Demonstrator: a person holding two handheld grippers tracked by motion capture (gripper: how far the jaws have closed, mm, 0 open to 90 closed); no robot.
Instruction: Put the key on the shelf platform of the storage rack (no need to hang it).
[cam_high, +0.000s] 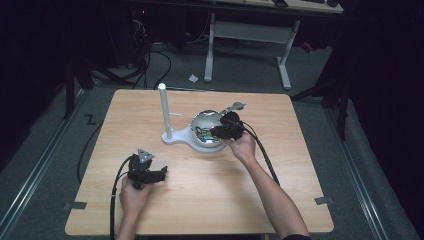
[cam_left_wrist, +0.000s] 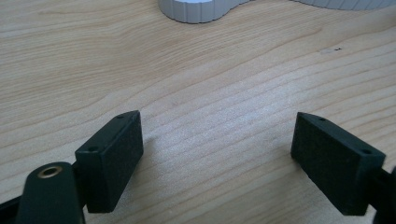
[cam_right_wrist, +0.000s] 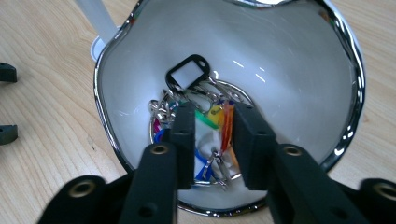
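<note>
Work in hand: picking key tags out of the bowl (cam_right_wrist: 327, 93), a shiny chrome-rimmed bowl with a white inside, seated on a white stand (cam_high: 172, 137) with an upright post (cam_high: 164, 107).
Right gripper (cam_right_wrist: 214, 140): reached down into the bowl from its near rim; its jaws stand narrowly apart with a pile of coloured key tags (cam_right_wrist: 212, 144) between them.
Grip: the jaws flank a pale tag and an orange one, but whether the pads already press on them cannot be told, since a gap shows on each side.
Black-framed tag (cam_right_wrist: 186, 77): lies just beyond the jaw tips, higher up the bowl's far wall, joined to the pile by metal rings.
Left gripper (cam_left_wrist: 217, 154): jaws wide apart over bare table (cam_left_wrist: 196, 84), holding nothing; the stand's base edge lies well ahead of its tips.
Left gripper in the high view (cam_high: 145, 172): rests on the table near the person's side, well apart from the bowl and to the left of the right gripper (cam_high: 227, 129).
Done so far: as a judgement, only the reach into the bowl; no tag is seen lying outside it.
Left to do: closing on a tag, lifting it clear of the rim and the tangled rings, and setting it wherever it belongs, perhaps on the post.
Progress: early, by the look of it.
</note>
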